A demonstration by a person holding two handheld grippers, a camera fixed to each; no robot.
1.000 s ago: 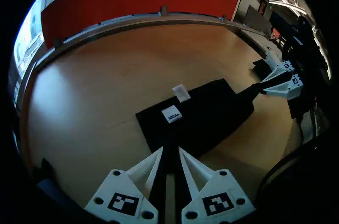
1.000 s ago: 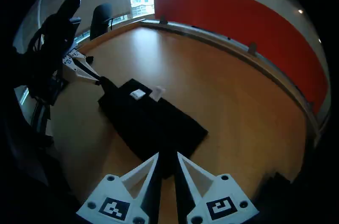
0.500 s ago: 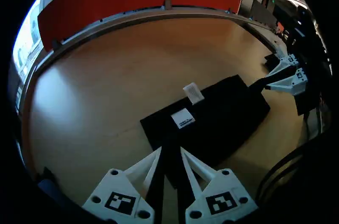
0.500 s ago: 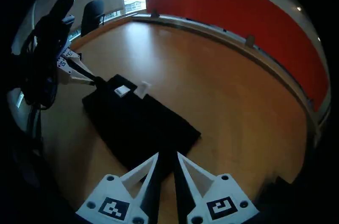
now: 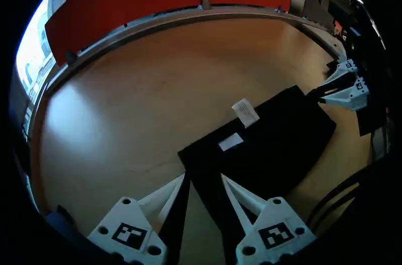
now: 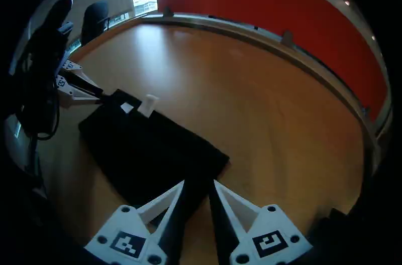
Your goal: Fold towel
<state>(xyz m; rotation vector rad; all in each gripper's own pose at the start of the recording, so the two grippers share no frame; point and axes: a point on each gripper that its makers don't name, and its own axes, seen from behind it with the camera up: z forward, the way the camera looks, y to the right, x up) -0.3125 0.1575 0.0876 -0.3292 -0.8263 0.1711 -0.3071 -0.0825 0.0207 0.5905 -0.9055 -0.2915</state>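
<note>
1. One black towel (image 5: pixel 271 139) lies flat on the wooden table (image 5: pixel 140 94), stretched between the two grippers. One corner sits at each pair of fingertips.
2. Left gripper (image 5: pixel 205 178): its two white fingers stand a little apart, and the towel's near corner runs down into the gap between them. I cannot tell whether the pads actually press on the cloth.
3. Right gripper (image 6: pixel 197 184): its two fingers are drawn close, with only a narrow gap, and they pinch the towel corner that reaches in between them. In the left gripper view its tips meet at the towel's far corner, ahead and to the right of the left fingers.
4. Two white tags are on the towel. One tag (image 5: pixel 245 112) sticks out at the edge ahead of the left fingers, and the other tag (image 5: pixel 230 141) lies on the cloth, nearer those fingertips.
5. Each finger carries one square black-and-white marker — four in all.
6. One long red panel (image 6: pixel 281 9) runs along the table's far edge, well beyond both sets of fingers.
7. Two dark office chairs (image 6: pixel 95 16) stand far ahead and to the left of the right fingers, near the window.
</note>
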